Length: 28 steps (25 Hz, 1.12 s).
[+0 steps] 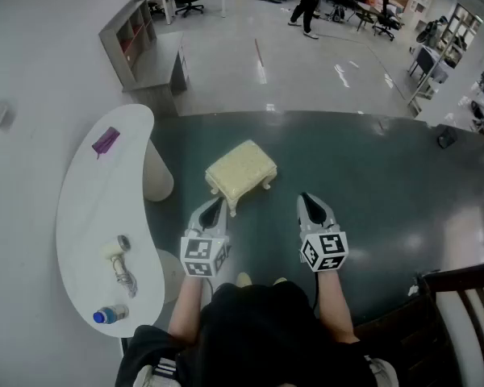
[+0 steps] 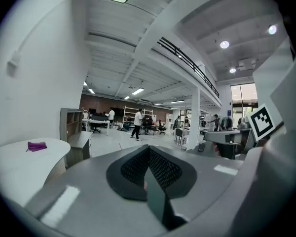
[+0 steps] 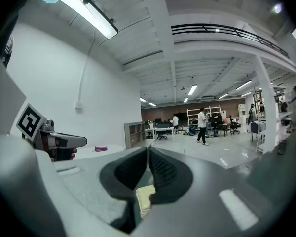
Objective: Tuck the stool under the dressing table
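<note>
Two tongs hang in front of the person, both pinched together with nothing between them: left tongs (image 1: pixel 214 210), right tongs (image 1: pixel 310 202). The stool (image 1: pixel 242 172) stands on the dark mat (image 1: pixel 371 184) just ahead of the left tongs, out in the open and not yet under the bench (image 1: pixel 89 208).

Here's the danger. A shove from closed tips against that soft cushion could slip off or tip the stool, and its short legs might drag on the mat. Steer it badly and it bumps the far pedestal (image 1: pixel 157 180) instead of sliding in.

The room for it looks to be the gap between that pedestal and the near pedestal (image 1: pixel 171 274), below the bench's curved edge. Plenty of bare mat lies to the right; a dark chair (image 1: pixel 460 313) sits well behind on that side.
</note>
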Tool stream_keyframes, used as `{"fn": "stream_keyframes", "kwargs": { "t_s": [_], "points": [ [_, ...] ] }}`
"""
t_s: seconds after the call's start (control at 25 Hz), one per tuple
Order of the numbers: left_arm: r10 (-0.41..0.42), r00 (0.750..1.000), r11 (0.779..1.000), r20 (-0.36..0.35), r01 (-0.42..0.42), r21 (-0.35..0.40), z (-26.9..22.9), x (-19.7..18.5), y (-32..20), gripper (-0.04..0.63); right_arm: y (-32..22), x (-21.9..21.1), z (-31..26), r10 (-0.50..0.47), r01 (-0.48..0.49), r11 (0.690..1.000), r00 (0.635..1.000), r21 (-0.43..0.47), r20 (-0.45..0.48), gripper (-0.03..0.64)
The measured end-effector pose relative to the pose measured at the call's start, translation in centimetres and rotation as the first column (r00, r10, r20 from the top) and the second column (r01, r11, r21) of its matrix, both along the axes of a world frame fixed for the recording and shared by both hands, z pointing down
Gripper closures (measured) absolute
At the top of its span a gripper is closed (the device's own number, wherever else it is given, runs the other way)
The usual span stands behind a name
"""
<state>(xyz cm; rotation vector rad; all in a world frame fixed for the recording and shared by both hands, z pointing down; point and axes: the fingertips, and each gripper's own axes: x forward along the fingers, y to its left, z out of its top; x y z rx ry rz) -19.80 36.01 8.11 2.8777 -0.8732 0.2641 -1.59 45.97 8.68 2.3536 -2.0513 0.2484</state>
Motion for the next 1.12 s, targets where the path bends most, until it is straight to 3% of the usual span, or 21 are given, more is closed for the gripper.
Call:
{"fn": "stream_keyframes", "kwargs": {
  "t_s": [0.56, 0.72, 1.12],
  "points": [
    [-0.022, 0.999, 0.999, -0.030, 0.023, 0.042, -0.5, -0.2, -2.4, 0.589, -2.2, -0.3, -0.1, -0.011, 0.011, 1.000, 1.000, -0.001, 0.018, 0.595],
    [-0.016, 1.000, 1.000, -0.018, 0.016, 0.008, 0.0, -0.2, -3.0, 0.589, -3.5, -0.2, -0.1, -0.020, 0.020, 1.000, 1.000, -0.002, 0.021, 0.595],
    [-0.053, 0.998, 0.999, -0.036, 0.053, 0.011, 1.2, 0.4, -5.9, 0.589, -7.2, 0.3, 1.5, -0.060, 0.061, 0.998, 0.998, -0.021, 0.028, 0.595]
  ]
}}
